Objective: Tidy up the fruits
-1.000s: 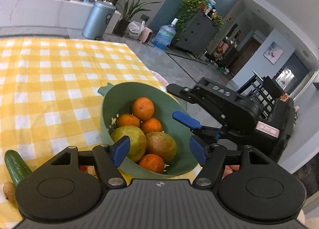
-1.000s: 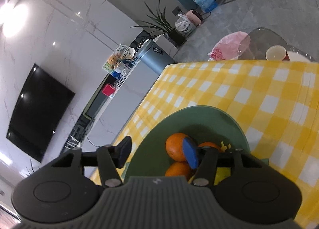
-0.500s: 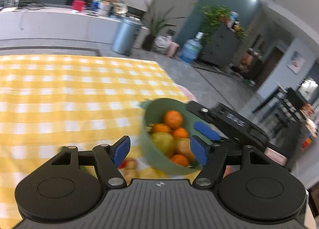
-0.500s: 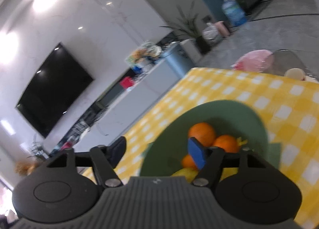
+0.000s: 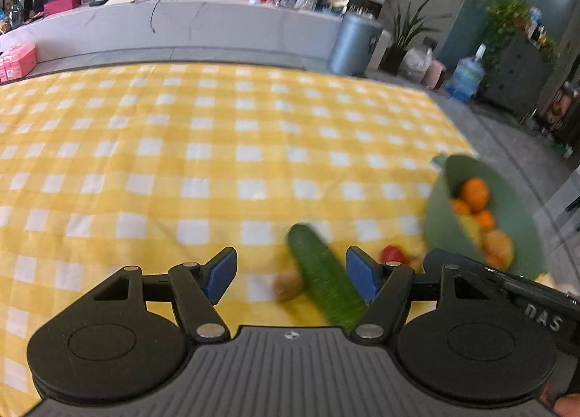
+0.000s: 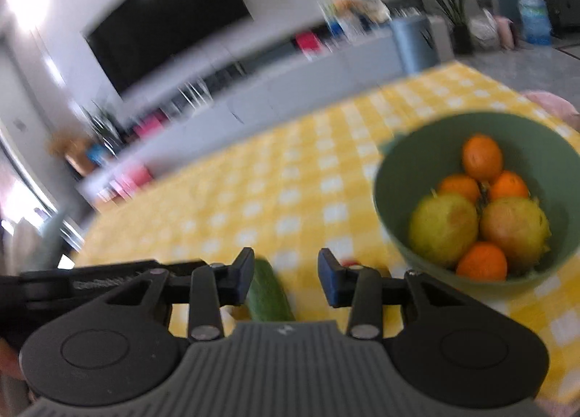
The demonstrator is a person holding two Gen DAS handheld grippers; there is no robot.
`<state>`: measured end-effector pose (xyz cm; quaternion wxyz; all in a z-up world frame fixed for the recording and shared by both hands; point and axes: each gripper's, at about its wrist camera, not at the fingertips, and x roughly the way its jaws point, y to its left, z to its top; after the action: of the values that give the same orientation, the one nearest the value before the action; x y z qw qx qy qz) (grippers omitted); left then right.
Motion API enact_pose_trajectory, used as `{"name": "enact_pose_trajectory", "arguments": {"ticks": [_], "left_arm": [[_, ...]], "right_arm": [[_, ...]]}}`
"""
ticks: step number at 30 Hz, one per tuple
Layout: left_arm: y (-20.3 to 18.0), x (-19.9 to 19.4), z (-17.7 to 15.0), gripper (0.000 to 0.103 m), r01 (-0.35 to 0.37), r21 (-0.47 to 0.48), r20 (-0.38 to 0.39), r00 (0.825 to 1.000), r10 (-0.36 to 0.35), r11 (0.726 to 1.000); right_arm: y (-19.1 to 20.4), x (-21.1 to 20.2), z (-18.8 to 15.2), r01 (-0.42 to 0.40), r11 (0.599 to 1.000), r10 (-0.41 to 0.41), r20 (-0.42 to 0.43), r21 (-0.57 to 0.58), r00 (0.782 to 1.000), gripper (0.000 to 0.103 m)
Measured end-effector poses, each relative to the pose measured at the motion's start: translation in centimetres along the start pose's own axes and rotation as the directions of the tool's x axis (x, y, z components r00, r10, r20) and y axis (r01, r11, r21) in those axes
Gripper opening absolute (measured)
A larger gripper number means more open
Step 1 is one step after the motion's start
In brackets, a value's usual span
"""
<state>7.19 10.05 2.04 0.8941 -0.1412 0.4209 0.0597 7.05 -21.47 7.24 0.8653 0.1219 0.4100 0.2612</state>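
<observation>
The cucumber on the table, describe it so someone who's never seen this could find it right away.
Start at the yellow checked tablecloth and find the green bowl of fruit near its edge. Beside the bowl, on the bare cloth, lies the cucumber, with a small brown fruit and a red one close by. It is the only long, dark green thing; everything near it is round.

Black ribbed hand-held gripper [image 5: 290, 281] with blue fingertip pads [image 5: 219, 273].
</observation>
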Motion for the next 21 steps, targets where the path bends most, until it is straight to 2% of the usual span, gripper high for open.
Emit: {"name": "enact_pose_trajectory", "arguments": {"ticks": [3,5,7,11,15,17,21], "left_arm": [[1.0,1.3,-0.7,0.077,-0.017,0.023,-0.027,0.999,0.017,1.000],[1.5,2.1,-1.1,0.075,-0.029,0.040,-0.044,0.999,0.030,0.999],[2.1,3.0,-1.4,0.068,-0.046,0.052,-0.069,0.996,0.050,0.998],[2.8,3.9,-2.2,0.066,0.030,0.123,-0.080,0.997,-0.020,0.992],[3.3,4.1,-2.7,0.068,0.110,0.139,-0.093,0.991,-0.097,0.984],[3.1,4.1,-2.9,0.073,0.111,0.162,-0.078,0.992,-0.100,0.980],[2.2,4.2,-3.2,0.073,0.096,0.238,-0.045,0.995,-0.088,0.967]], "right_arm": [[-0.3,1.7,-0.5,0.100,0.992,-0.092,-0.106,0.071,0.990,0.037],[-1.3,2.1,-0.7,0.134,0.984,-0.113,-0.173,0.116,0.978,0.037],[-2.3,2.3,-0.7,0.161,0.977,-0.130,-0.208,0.139,0.969,0.037],[-2.6,2.5,-0.8,0.183,0.978,-0.150,-0.269,0.103,0.952,0.037],[-2.0,3.3,-1.5,0.192,0.980,-0.165,-0.331,0.048,0.929,0.034],[-1.6,3.5,-1.7,0.196,0.980,-0.177,-0.350,0.020,0.920,0.033],[-1.6,4.2,-2.0,0.200,0.980,-0.188,-0.372,-0.005,0.909,0.027]]}}
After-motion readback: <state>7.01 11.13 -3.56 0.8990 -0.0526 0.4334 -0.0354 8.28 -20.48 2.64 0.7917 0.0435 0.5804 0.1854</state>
